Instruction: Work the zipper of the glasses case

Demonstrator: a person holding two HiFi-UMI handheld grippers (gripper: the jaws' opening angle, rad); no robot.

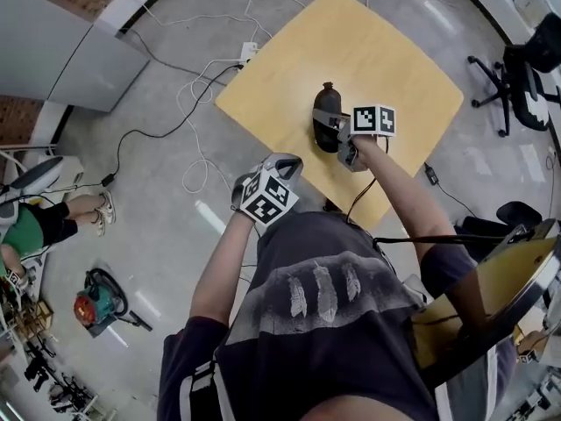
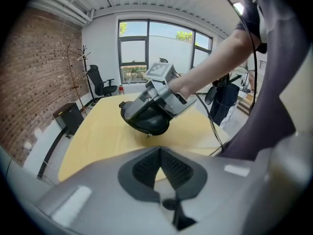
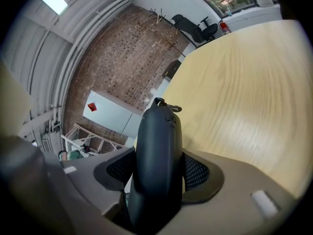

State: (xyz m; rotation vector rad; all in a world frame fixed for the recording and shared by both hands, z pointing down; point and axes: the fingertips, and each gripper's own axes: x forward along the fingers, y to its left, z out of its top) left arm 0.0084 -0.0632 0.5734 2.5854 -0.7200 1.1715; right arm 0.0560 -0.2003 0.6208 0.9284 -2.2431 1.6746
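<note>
Slippage is the main worry. The right gripper (image 3: 157,176) is clamped on the black glasses case (image 3: 156,141), with a pad on each flank. The case sticks out well ahead of the jaws, over the yellow table (image 1: 399,64), and I cannot tell whether its underside touches the wood. The zipper pull (image 3: 170,107) sits at the far tip, the end furthest from the grip. Any tug there would likely act as a lever on the smooth, rounded shell and could twist it between the pads or drag it out altogether.

The left gripper (image 2: 160,155) has its jaws closed together with nothing between them. It hangs near the table's front edge, well apart from the case. It would have to open before it can take the pull (a small tab, easy to miss or pinch only by a corner). A poor bite would probably let go partway along the track.

A second risk comes from where the right pads press. If they lie across the zip line, they may squeeze the two halves together and block the slider as it comes round. Pulling off the line of the teeth could also jam it. If the case does come loose, it could roll on the table and end up with the tab underneath
</note>
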